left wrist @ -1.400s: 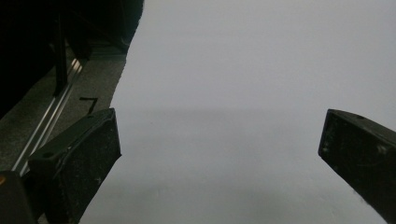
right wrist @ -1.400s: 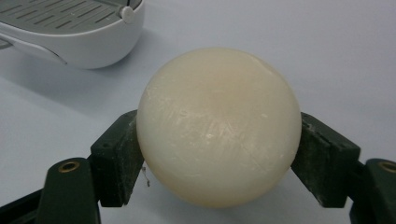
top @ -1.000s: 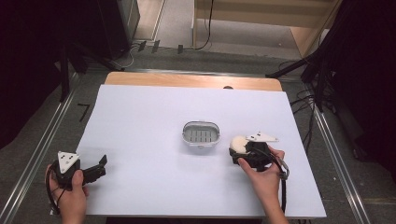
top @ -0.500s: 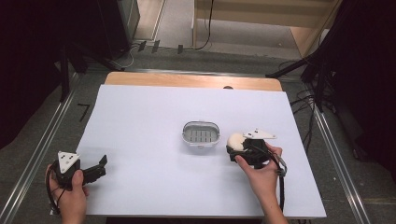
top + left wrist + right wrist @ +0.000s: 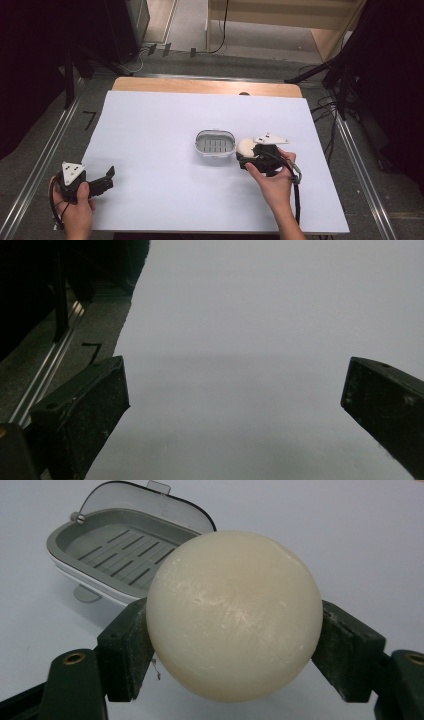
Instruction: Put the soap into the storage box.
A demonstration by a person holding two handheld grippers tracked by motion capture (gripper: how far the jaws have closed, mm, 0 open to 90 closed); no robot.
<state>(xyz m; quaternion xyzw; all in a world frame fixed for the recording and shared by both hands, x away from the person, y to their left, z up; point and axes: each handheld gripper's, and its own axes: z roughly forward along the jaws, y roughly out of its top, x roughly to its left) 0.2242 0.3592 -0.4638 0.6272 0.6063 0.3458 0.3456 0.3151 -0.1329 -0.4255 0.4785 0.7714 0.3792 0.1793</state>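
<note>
1. High view first: your bench (image 5: 150, 125) is the biggest thing here, a wooden top covered by a pale lavender-white sheet, with a strip of bare wood along the far edge.
2. Your right hand (image 5: 272, 180) comes in from the near edge, right of centre, and carries the right hand-held gripper (image 5: 244, 154), which points left toward the middle of the bench. A grey three-cornered plate sits on top of it and a cable trails back along your wrist.
3. Your left hand (image 5: 75, 197) rests at the near left corner with the left hand-held gripper (image 5: 109, 176). In the left gripper view its jaws stand wide apart with bare sheet between them, so it grips nothing.
4. A grey soap dish (image 5: 215, 144), oval with a slotted floor and a clear lid tipped back behind it, sits near the centre of the bench, empty.
5. A round cream-white soap ball (image 5: 234, 614) is clamped between your right jaws, one pad pressing on each side. In the high view it lies just beside the dish's right edge; you cannot tell from these views whether the two touch.
</note>
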